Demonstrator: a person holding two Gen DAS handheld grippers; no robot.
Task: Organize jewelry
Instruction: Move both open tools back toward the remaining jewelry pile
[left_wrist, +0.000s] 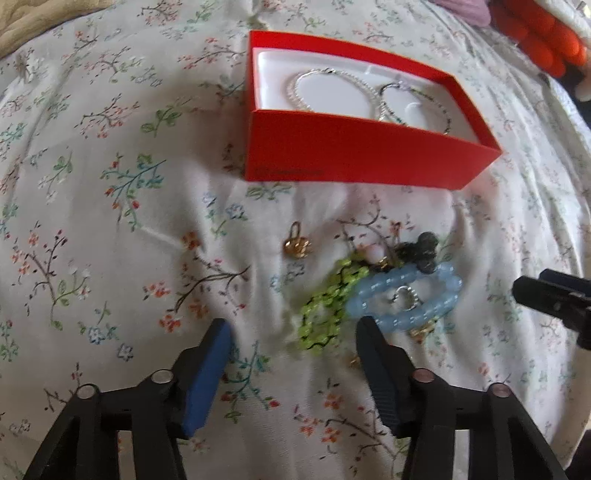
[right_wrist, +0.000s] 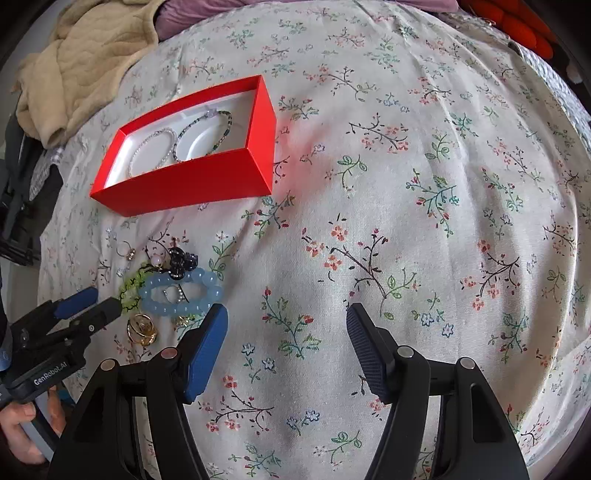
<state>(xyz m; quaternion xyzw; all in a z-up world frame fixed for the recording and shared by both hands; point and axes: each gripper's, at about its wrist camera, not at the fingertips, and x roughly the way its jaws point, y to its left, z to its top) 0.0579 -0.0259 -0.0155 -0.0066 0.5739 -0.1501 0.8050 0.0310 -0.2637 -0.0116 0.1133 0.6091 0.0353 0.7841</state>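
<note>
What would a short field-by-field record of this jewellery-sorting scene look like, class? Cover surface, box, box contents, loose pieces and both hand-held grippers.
surface: floral bedsheet
box: red box, open, white lining
box contents: pale beaded bracelet and dark beaded bracelet, side by side
loose pieces: blue bead bracelet, green bead bracelet, gold ring, dark beaded piece, heaped near the box
left hand-held gripper: open, green bracelet between its fingers, not pinched
right hand-held gripper: open, over bare sheet, holding nothing

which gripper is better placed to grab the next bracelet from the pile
Left. The left gripper already has the green bracelet between its open fingers, while the right gripper hovers over bare cloth beside the pile.
</note>
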